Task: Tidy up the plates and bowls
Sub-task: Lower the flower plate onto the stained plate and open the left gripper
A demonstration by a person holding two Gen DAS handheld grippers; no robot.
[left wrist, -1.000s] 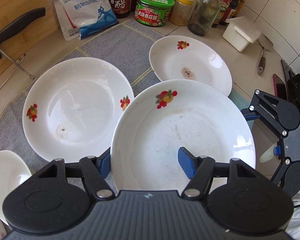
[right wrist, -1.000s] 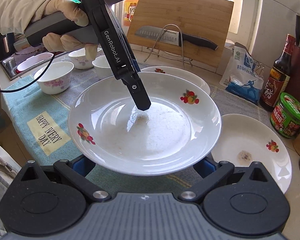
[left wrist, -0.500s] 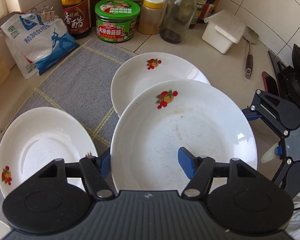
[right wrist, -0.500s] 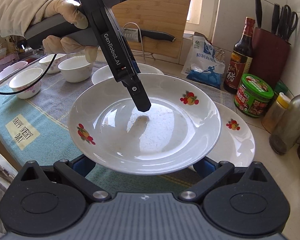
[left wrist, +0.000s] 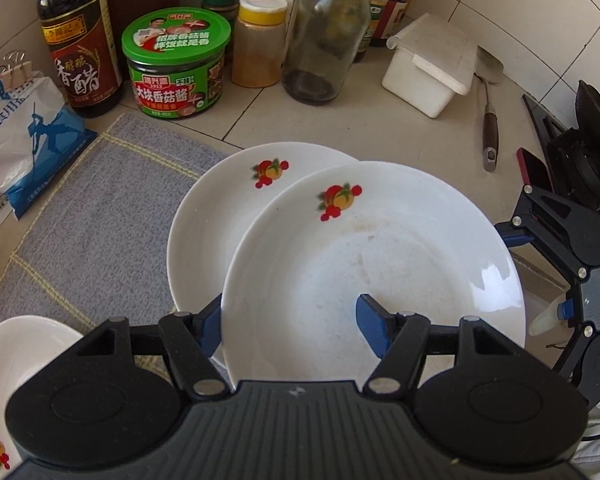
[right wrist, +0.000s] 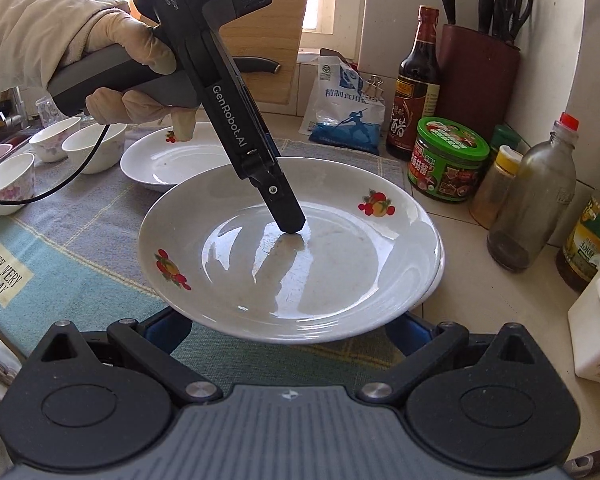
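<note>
Both hands have carried the held plate [left wrist: 380, 264] sideways across the bench [left wrist: 340, 120] since a second ago, away from the plate on the grey mat [left wrist: 100, 216] and over the plate by the bottles [left wrist: 212, 216], which it now largely overlaps.

Left tongs [left wrist: 290, 318] are clamped on the near rim of the held plate, one blue pad under it and one on its inner face, so the plate hangs tilted from that edge. Right tongs [right wrist: 288, 328] sit low under the opposite rim; their pads are hidden, so whether they press on the plate cannot be told, though they appear placed to steady it. This two-sided hold likely keeps the shallow, glossy plate level enough to lower onto its match as a stack.

A third plate [right wrist: 168, 160] and small bowls [right wrist: 92, 148] wait farther along the mat.

Readable writing: "GenRobot.AI" and "DAS" on the left device [right wrist: 220, 92], "HAPPY VERY DAY" on the teal cloth [right wrist: 4, 276], and "香醋" on the dark vinegar bottle [left wrist: 80, 40]. Green-lidded jar [left wrist: 176, 68] reads "大块香菇酱".
</note>
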